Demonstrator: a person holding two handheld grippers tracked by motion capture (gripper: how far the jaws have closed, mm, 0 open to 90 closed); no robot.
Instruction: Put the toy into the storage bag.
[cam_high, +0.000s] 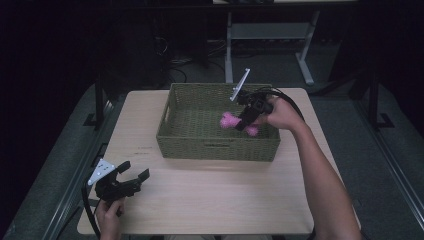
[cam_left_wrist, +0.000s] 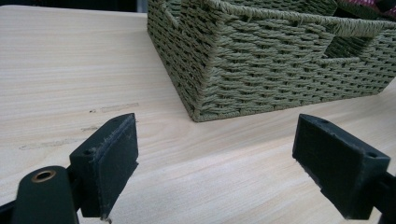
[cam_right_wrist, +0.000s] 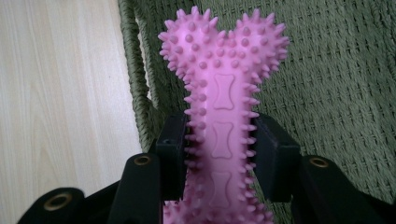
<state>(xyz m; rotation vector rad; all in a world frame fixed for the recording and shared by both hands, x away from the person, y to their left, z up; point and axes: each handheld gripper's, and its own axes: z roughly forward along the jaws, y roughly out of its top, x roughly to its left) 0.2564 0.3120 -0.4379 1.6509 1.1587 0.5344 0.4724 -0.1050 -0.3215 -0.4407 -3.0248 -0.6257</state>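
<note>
A pink spiky bone-shaped toy (cam_high: 229, 120) (cam_right_wrist: 223, 93) hangs over the inside of a green woven basket (cam_high: 172, 135) at the middle of the table. My right gripper (cam_high: 244, 123) (cam_right_wrist: 219, 149) is shut on the toy's shaft, its jaws pressing both sides, with one knobbed end pointing away from the camera. My left gripper (cam_high: 136, 172) (cam_left_wrist: 217, 158) stands open low over the table's front left, nothing between its jaws. The basket's (cam_left_wrist: 261, 70) near corner lies ahead of it.
The light wooden table (cam_high: 210, 195) has bare room in front of and left of the basket. A faint scuff mark (cam_left_wrist: 112, 108) lies on the wood. Behind the table stand a white desk frame (cam_high: 270, 35) and cables on the dark floor.
</note>
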